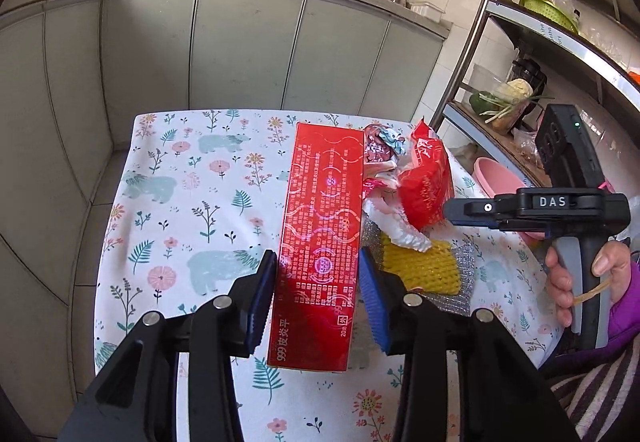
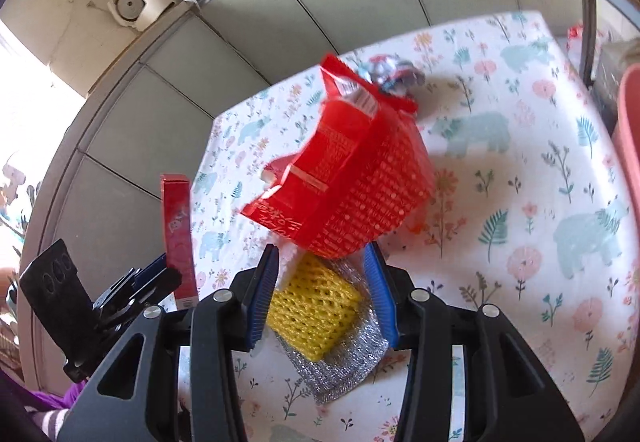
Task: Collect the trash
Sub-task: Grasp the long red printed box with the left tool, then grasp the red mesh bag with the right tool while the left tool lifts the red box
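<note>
My left gripper is shut on a long red box and holds it above the floral table. In the right wrist view the box stands upright in that gripper at the left. My right gripper has its jaws apart around the lower edge of a red plastic bag, which is off the table and blurred; I cannot tell whether the pads touch it. Below lie a yellow foam net on a silver pad. A crumpled foil wrapper lies behind the bag.
A pink basin sits at the table's right edge. A metal shelf rack with vegetables stands to the right. Grey cabinets with pans on the counter run behind the table. White crumpled paper lies by the bag.
</note>
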The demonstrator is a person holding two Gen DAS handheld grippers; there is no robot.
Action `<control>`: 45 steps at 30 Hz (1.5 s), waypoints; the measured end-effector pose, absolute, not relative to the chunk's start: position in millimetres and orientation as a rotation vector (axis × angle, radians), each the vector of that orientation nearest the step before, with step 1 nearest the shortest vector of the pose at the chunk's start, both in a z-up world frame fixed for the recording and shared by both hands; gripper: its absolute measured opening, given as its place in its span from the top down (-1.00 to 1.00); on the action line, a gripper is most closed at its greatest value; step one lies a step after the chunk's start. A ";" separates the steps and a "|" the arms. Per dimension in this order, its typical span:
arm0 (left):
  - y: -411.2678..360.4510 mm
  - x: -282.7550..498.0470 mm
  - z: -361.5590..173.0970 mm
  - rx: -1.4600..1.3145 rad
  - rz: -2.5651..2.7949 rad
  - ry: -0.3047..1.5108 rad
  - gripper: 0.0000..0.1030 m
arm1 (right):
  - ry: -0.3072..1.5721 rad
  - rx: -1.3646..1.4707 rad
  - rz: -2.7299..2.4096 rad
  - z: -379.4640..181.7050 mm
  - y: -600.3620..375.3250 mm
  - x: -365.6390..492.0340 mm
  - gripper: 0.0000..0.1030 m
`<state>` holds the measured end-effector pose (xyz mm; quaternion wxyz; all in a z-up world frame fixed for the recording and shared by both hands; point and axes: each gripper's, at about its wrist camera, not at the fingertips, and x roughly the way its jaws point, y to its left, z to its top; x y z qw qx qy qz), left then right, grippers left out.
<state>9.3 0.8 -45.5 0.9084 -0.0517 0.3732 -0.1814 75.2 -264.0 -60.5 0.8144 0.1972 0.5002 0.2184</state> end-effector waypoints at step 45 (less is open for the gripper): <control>8.3 13.0 -46.3 -0.153 -0.388 0.746 0.21 | 0.767 0.138 0.123 -31.9 -266.5 50.7 0.68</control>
